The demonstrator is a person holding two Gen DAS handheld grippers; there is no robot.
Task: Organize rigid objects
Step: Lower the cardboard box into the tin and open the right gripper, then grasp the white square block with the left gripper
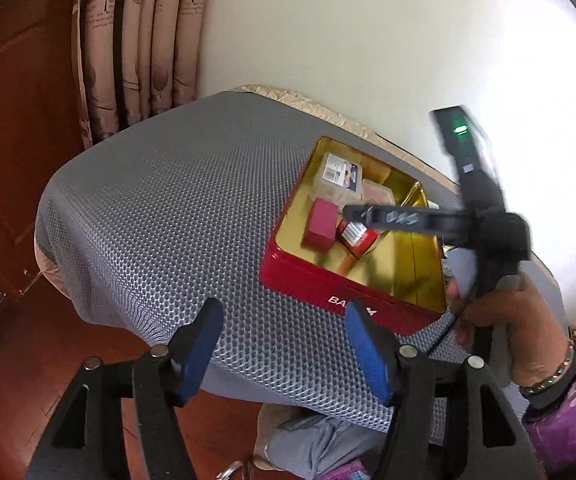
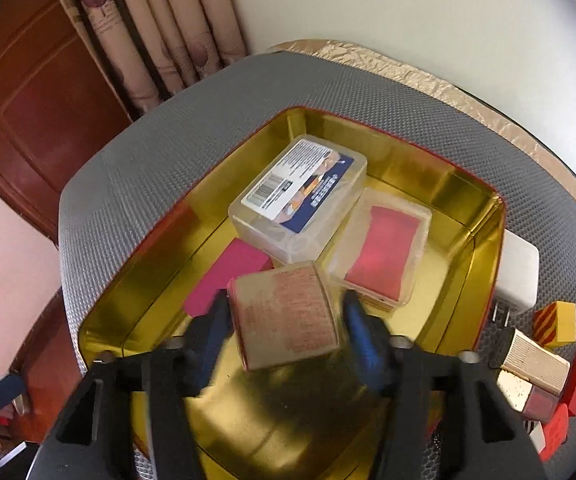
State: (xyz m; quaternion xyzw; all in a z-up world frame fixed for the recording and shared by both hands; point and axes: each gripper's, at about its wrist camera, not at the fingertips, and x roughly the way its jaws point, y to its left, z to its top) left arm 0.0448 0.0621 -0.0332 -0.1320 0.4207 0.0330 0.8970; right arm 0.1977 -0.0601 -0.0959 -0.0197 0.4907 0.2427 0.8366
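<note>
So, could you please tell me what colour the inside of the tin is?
Shiny gold inside the tin, with red outer walls; the right wrist view shows it best.

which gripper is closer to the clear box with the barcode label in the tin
Right. The right gripper is over the tin, just short of the labelled clear box, carrying a small box. The left gripper hangs open outside the tin, over the gray mat.

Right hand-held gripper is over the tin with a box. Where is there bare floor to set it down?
Bare gold floor lies in the tin's near half, under the right hand-held gripper and its box, bordered by the near wall and the pink box. The far half is crowded: labelled clear case and red-filled clear case sit close together.
</note>
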